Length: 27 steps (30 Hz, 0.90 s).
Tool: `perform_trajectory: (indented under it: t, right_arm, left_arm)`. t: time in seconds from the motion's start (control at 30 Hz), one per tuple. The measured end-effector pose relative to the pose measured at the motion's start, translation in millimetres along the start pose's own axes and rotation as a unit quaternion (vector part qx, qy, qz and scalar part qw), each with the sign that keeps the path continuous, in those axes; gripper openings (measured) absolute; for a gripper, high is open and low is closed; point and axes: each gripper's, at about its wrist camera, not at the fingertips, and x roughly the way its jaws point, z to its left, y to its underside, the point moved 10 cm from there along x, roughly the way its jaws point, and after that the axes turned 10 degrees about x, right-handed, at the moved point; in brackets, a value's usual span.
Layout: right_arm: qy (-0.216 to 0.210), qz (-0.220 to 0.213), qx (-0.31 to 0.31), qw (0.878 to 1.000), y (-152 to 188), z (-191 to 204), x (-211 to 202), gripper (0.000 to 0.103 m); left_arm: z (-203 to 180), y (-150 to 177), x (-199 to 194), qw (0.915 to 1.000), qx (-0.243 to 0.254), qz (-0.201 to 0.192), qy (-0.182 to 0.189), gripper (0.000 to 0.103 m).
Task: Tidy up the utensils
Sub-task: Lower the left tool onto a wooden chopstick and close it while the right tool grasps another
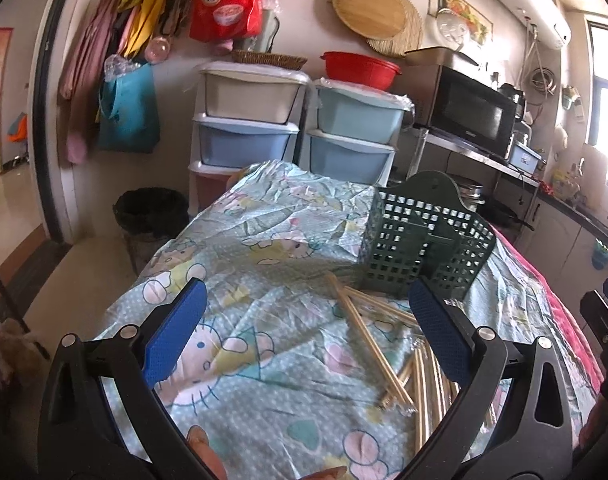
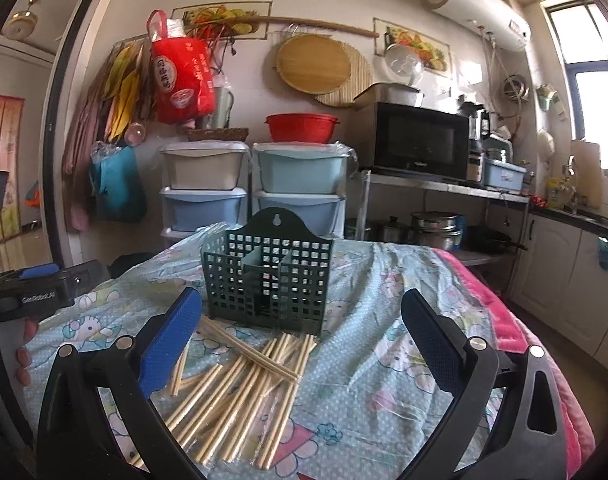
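A dark green lattice utensil holder (image 2: 268, 276) with compartments stands upright on the table, empty as far as I can see; it also shows in the left wrist view (image 1: 424, 240). Several wooden chopsticks (image 2: 240, 388) lie scattered in front of it, and they show in the left wrist view (image 1: 388, 344) too. My right gripper (image 2: 300, 336) is open and empty, above the chopstick pile. My left gripper (image 1: 306, 320) is open and empty, to the left of the chopsticks and holder; its body appears in the right wrist view (image 2: 36, 284).
The table wears a pale blue cartoon cloth (image 1: 264, 240) over a pink cover (image 2: 516, 320). Plastic drawer units (image 2: 256, 184) stand behind it, a black bin (image 1: 150, 216) at its far left, and a microwave (image 2: 420, 140) on a shelf at right.
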Motion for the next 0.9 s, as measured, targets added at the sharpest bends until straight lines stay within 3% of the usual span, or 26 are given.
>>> perform_trajectory:
  t: [0.23,0.43,0.6,0.77,0.9]
  right_arm:
    - [-0.026,0.065,0.006,0.998,10.2,3.8,27.8,0.097]
    - [-0.029,0.130,0.017,0.991,27.8,-3.6,54.1,0.094]
    - [-0.014,0.180,0.025,0.983,36.4,-18.5,84.1,0.075]
    - [-0.011,0.255,0.034,0.966,59.2,-28.6,121.0,0.056]
    - [-0.017,0.301,0.037,0.953,79.5,-30.3,141.0,0.046]
  left_arm:
    - [14.3,-4.2,26.8,0.9989,-0.016,0.041,0.019,0.093]
    - [3.7,2.2,53.0,0.9950,-0.010,0.089,0.044,0.093]
    - [-12.8,13.9,76.4,0.9888,-0.010,0.130,0.074,0.093]
    - [-30.4,24.8,99.5,0.9800,-0.006,0.172,0.100,0.093]
    - [-40.9,36.5,117.7,0.9699,-0.003,0.211,0.121,0.092]
